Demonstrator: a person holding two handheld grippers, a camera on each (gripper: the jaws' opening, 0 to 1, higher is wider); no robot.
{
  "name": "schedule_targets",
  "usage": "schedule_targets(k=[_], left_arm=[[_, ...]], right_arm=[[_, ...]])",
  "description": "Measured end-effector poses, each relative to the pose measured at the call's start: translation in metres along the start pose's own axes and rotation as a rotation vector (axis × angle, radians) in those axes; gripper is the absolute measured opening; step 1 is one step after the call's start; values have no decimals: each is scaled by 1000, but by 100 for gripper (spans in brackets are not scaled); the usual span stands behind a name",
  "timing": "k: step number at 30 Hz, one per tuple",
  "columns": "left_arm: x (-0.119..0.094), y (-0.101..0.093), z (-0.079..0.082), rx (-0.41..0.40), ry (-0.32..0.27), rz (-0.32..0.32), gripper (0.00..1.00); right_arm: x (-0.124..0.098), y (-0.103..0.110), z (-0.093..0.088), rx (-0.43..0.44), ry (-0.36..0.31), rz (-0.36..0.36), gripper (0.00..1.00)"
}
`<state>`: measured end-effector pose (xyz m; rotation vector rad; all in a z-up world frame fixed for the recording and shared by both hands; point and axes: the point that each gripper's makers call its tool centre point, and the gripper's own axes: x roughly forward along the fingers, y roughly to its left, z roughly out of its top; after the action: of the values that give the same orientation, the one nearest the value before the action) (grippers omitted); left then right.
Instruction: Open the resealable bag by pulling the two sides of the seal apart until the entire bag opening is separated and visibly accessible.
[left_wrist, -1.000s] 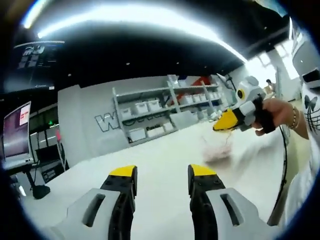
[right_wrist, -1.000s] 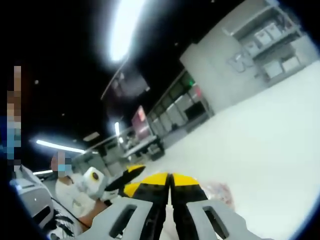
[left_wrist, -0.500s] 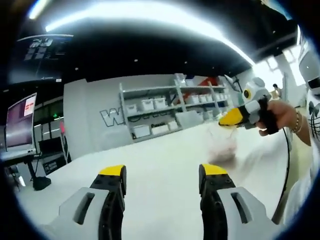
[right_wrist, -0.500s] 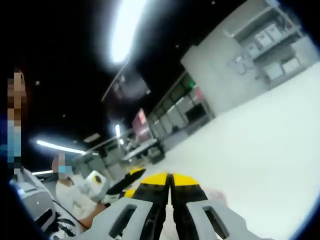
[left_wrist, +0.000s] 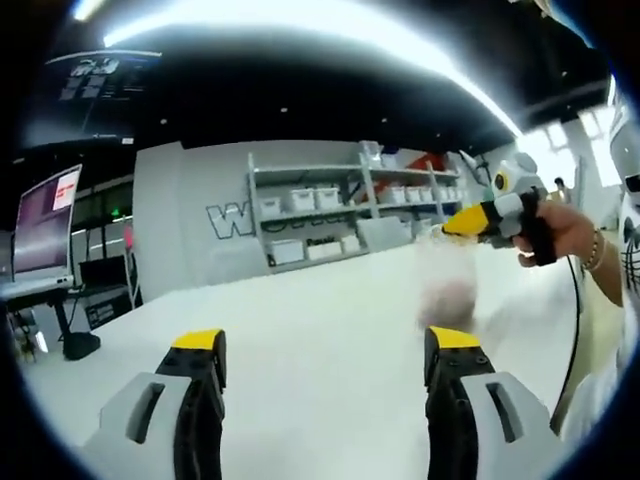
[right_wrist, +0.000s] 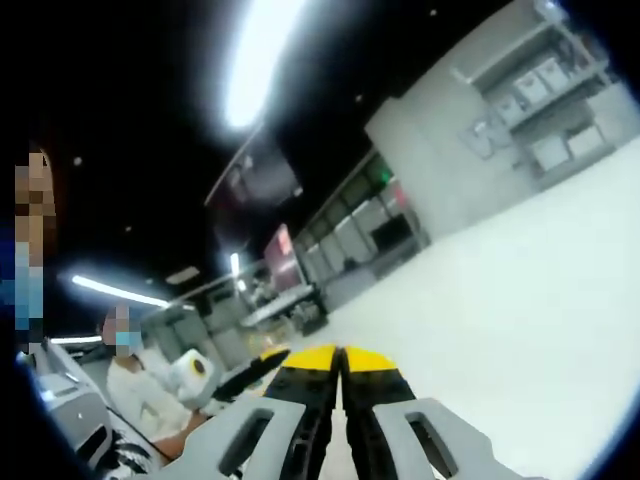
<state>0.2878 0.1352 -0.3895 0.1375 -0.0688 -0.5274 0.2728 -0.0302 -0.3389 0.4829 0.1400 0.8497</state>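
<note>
Blurred, clear pinkish resealable bag (left_wrist: 447, 290) hangs right of centre in the left gripper view, pinched at its top by the right hand-held gripper (left_wrist: 452, 224); left hand-held gripper (left_wrist: 325, 350) spread wide, likely ready for the free seal side

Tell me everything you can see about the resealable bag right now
The resealable bag shows in the left gripper view as a blurred, see-through pouch with something pinkish low inside. It hangs in the air above the white table, its top pinched by the right gripper, which a hand holds up. Whether the seal is apart cannot be told. The left gripper stands open, clear of it.
</note>
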Motion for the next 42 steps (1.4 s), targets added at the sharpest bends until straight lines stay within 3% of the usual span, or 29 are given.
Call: schedule_targets(k=[7, 12, 42], left_arm=[[3, 1, -6, -22, 15, 10, 99], [2, 0, -12, -6, 43, 15, 99], [2, 6, -11, -30, 39, 17, 99]], right_arm=[[1, -3, 4, -3, -7, -3, 0], [1, -4, 6, -6, -11, -6, 0], [5, -23, 42, -73, -22, -51, 0]])
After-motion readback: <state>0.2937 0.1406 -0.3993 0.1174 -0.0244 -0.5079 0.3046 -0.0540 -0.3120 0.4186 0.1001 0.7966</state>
